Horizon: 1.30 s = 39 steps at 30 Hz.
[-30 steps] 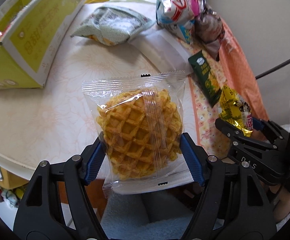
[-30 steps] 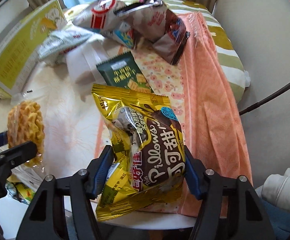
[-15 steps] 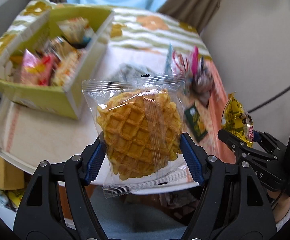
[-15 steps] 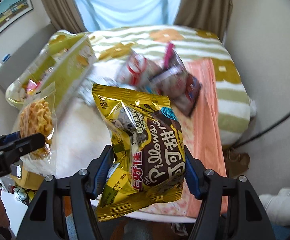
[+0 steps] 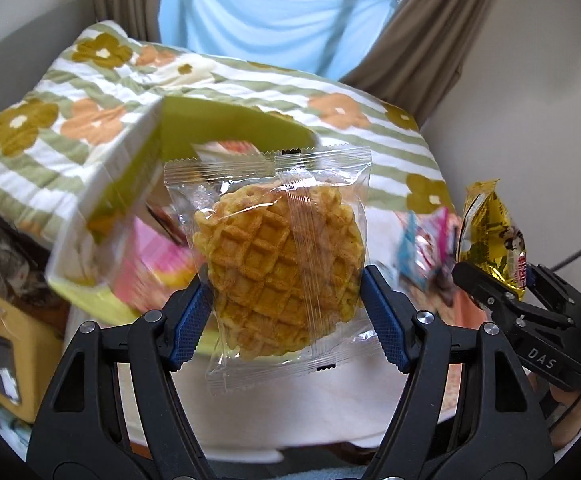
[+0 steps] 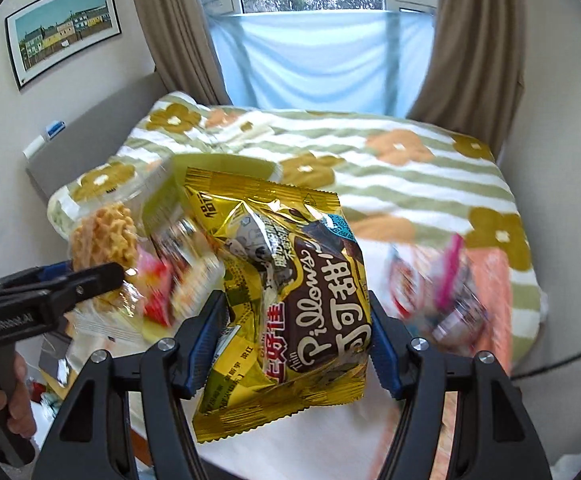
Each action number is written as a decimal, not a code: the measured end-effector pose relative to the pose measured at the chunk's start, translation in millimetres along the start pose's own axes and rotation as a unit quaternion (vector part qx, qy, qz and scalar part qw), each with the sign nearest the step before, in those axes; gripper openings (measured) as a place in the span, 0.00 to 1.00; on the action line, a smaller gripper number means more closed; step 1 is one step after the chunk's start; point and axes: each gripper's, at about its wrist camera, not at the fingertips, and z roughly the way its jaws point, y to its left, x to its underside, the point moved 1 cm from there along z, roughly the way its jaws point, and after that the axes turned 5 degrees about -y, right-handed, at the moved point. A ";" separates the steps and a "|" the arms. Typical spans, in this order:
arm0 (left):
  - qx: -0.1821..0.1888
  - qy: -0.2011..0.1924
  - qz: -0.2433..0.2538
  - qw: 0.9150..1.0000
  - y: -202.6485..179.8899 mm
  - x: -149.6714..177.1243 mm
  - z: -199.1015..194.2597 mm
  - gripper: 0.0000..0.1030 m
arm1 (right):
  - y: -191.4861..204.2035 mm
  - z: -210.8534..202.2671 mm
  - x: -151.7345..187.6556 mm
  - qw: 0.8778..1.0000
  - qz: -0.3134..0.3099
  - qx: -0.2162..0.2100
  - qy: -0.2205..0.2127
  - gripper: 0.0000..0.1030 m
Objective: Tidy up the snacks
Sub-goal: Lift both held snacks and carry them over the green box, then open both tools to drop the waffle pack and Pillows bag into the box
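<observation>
My left gripper (image 5: 286, 316) is shut on a clear packet with a round waffle (image 5: 278, 268), held up in the air. My right gripper (image 6: 294, 340) is shut on a gold and brown snack bag (image 6: 286, 292), also lifted. A yellow-green cardboard box (image 5: 138, 184) with several snack packets in it stands on the table behind the waffle, left of centre. The right gripper with its gold bag (image 5: 490, 236) shows at the right of the left wrist view. The left gripper with the waffle (image 6: 102, 240) shows at the left of the right wrist view.
Loose snack packets (image 6: 446, 292) lie blurred on the table's right side by an orange cloth (image 6: 490, 280). A bed with a flowered striped cover (image 6: 390, 168) lies behind the table, under a curtained window. A yellow item (image 5: 6, 356) sits low at the left.
Both grippers have risen and tilted up with their packets. The table has dropped lower in view, and the bed, curtains and window now show.
</observation>
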 end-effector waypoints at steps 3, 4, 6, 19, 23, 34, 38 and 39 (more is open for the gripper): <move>0.003 0.008 0.003 1.000 30.1 -26.7 12.6 0.68 | 25.9 23.0 -22.6 1.000 0.005 -0.004 0.000 0.60; 0.004 0.013 0.006 1.000 39.5 -35.1 17.2 0.68 | 33.3 28.7 -26.7 1.000 0.006 -0.004 0.001 0.60; 0.007 0.023 0.013 1.000 57.3 -50.3 28.7 0.68 | 48.7 43.5 -35.2 1.000 0.010 -0.001 0.005 0.60; 0.012 0.105 0.083 0.991 121.6 -96.2 119.3 0.68 | 97.1 113.1 -59.3 0.995 0.075 0.040 0.046 0.60; 0.005 0.111 0.075 0.991 128.7 -100.8 128.8 0.93 | 95.4 121.9 -63.3 0.994 0.083 0.047 0.055 0.60; -0.017 0.074 0.041 0.996 150.9 -76.0 83.1 1.00 | 95.3 130.2 -60.1 0.995 0.075 0.035 0.058 0.60; -0.027 0.064 0.033 0.997 154.9 -70.0 69.3 1.00 | 97.0 137.9 -62.2 0.995 0.073 0.024 0.063 0.61; -0.028 0.061 0.031 0.997 155.9 -69.2 66.5 1.00 | 98.4 139.0 -62.2 0.995 0.069 0.024 0.062 0.62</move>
